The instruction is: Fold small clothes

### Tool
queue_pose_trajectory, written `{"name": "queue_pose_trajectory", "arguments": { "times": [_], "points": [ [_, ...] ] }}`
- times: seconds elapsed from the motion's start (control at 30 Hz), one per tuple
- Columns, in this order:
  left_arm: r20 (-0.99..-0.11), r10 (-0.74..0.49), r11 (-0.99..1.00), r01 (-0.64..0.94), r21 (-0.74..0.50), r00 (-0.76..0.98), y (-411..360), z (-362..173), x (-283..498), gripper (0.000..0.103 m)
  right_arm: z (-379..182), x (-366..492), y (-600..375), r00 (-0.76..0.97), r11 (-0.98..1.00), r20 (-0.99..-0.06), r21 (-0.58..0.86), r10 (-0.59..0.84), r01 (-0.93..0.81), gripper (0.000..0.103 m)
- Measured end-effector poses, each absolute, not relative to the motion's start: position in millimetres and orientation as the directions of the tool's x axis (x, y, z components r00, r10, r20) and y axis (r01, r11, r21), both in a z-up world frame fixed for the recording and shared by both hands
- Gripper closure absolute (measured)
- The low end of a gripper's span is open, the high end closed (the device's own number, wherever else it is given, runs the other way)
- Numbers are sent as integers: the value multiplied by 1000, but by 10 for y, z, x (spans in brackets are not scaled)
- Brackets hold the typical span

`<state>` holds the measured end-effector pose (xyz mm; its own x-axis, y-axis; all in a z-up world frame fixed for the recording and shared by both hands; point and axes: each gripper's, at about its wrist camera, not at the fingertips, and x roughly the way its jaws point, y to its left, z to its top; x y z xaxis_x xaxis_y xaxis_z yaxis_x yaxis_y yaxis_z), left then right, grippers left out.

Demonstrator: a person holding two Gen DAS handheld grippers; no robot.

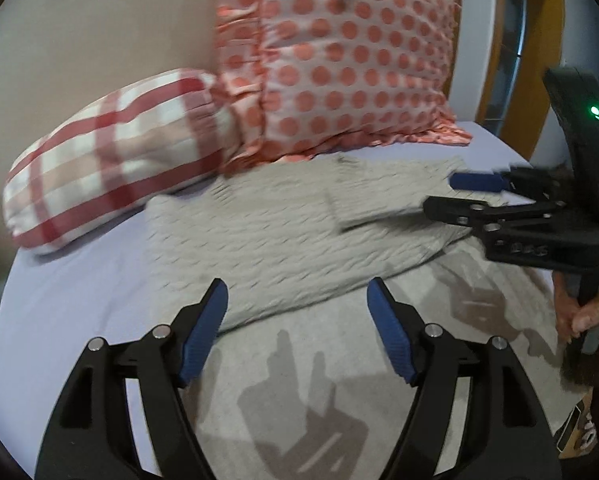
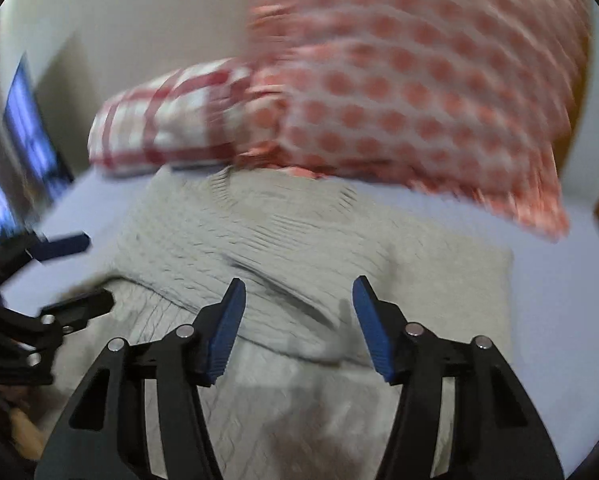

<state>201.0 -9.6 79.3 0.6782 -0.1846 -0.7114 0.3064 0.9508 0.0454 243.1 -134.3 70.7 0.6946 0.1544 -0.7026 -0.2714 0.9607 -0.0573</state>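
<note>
A grey cable-knit sweater (image 1: 267, 240) lies spread on the lavender bed sheet (image 1: 67, 304), its sleeves folded across the body. It also shows in the right wrist view (image 2: 299, 240), neck toward the pillows. My left gripper (image 1: 297, 292) is open and empty, hovering above the sweater's lower part. My right gripper (image 2: 297, 292) is open and empty above the sweater's middle. The right gripper shows in the left wrist view (image 1: 451, 196) at the sweater's right side. The left gripper shows in the right wrist view (image 2: 87, 268) at the left edge.
A red checked pillow (image 1: 111, 152) and a pink polka-dot pillow (image 1: 339, 56) lean at the head of the bed against a beige wall (image 1: 99, 28). A wooden frame (image 1: 539, 40) stands at the right. A bright screen (image 2: 23, 120) is at the left.
</note>
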Motion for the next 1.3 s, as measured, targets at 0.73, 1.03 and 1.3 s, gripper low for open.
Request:
{"name": "queue_pose_trajectory", "arguments": {
  "times": [0.73,1.03,1.3],
  "points": [
    [-690,-144,988,140,-61,710,762,847,2061,25,586,2710,-2884,750,858,-622,490,222,153,96],
    [-724,-306,947,278,-162,618,415,766,2040,25,196,2485,-3468,693,729,-679,598,242,332,89],
    [-781,-242,963,239,-123,576,225,475,2117,25,229,2426,-3472,720,663,-612,692,328,287,48]
  ]
}}
